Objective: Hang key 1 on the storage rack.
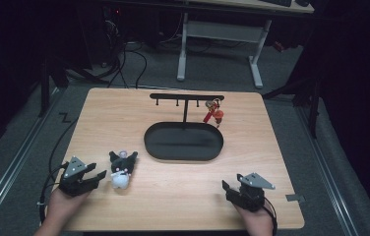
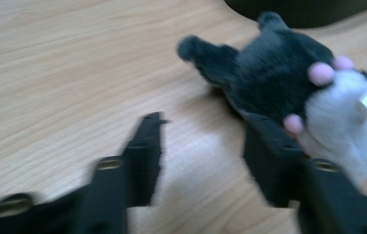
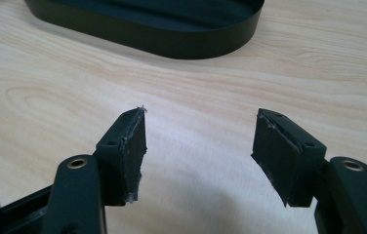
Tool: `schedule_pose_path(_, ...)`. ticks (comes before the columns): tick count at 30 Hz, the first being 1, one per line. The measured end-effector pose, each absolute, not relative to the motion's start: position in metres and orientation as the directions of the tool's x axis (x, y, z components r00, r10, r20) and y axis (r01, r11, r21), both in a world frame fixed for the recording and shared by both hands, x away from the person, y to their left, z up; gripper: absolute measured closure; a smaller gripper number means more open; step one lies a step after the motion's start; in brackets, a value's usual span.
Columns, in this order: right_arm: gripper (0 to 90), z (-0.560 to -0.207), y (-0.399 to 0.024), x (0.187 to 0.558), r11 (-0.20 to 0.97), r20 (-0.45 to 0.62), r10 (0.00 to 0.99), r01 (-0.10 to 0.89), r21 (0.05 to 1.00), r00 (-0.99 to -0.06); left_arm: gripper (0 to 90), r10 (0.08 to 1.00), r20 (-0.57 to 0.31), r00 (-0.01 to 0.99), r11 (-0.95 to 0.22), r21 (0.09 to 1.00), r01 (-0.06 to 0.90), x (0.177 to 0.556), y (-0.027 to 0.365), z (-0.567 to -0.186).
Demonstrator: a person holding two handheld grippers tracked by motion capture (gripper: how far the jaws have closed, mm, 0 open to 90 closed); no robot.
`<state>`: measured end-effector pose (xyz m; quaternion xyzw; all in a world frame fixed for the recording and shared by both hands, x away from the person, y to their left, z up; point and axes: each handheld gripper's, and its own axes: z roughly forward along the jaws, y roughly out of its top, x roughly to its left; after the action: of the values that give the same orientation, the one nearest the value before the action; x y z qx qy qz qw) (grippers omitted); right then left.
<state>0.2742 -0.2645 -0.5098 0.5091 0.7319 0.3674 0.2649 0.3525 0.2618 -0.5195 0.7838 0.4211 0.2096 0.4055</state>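
1. High view: we see one plush toy [image 1: 122, 169] lying flat on the table [image 1: 271, 162], just right of the left gripper [image 1: 96, 175]. One black oval tray [image 1: 183, 141] sits mid-table with a T-shaped hanger rack [image 1: 187, 97] rising from its far edge; the rack has four hooks, and one red keychain charm [image 1: 214, 113] hangs off the right end. We judge the plush is the next item meant for a hook, hence the left gripper sitting right beside it. Right gripper [image 1: 231, 189] rests near the front right, well apart from everything
2. Left gripper view: frame is blurred. Left gripper [image 2: 203, 131] jaws gape partway, bare table between them. The plush toy [image 2: 279, 73] lies ahead and to one side, close against the far jaw; contact we cannot tell. Nothing clamped
3. Right gripper view: right gripper [image 3: 201, 139] jaws stand apart, nothing between, only wood grain. The tray [image 3: 172, 41] wall lies ahead, apart from the tips. We read this hand as parked, clear of the left one's pick
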Motion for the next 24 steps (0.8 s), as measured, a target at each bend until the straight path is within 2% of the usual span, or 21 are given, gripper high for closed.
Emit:
schedule_pose_path(3,39.1,-0.509,-0.264,0.266,0.223,-0.003,0.929,0.554,0.802,-0.370,79.6,0.858,0.010,0.514,-0.312,0.806,0.503,0.361,0.257,-0.513)
schedule_pose_path(6,39.5,-0.509,-0.263,0.266,0.232,-0.007,0.924,0.547,0.804,-0.382,88.3,0.862,0.034,0.506,-0.344,0.772,0.535,0.371,0.245,-0.515)
schedule_pose_path(9,39.5,-0.510,-0.262,0.268,0.227,0.010,0.920,0.554,0.801,-0.392,89.5,0.855,0.032,0.517,-0.375,0.727,0.575,0.378,0.229,-0.523)
schedule_pose_path(12,39.8,-0.511,-0.260,0.268,0.232,0.015,0.915,0.555,0.799,-0.403,89.5,0.841,0.035,0.539,-0.398,0.714,0.575,0.374,0.219,-0.526)
schedule_pose_path(17,40.3,-0.509,-0.259,0.267,0.233,0.021,0.910,0.552,0.801,-0.414,89.5,0.811,0.026,0.584,-0.423,0.717,0.555,0.365,0.203,-0.520)
schedule_pose_path(24,40.5,-0.510,-0.259,0.267,0.234,0.023,0.909,0.557,0.797,-0.415,89.5,0.742,-0.007,0.671,-0.462,0.720,0.518,0.347,0.156,-0.522)
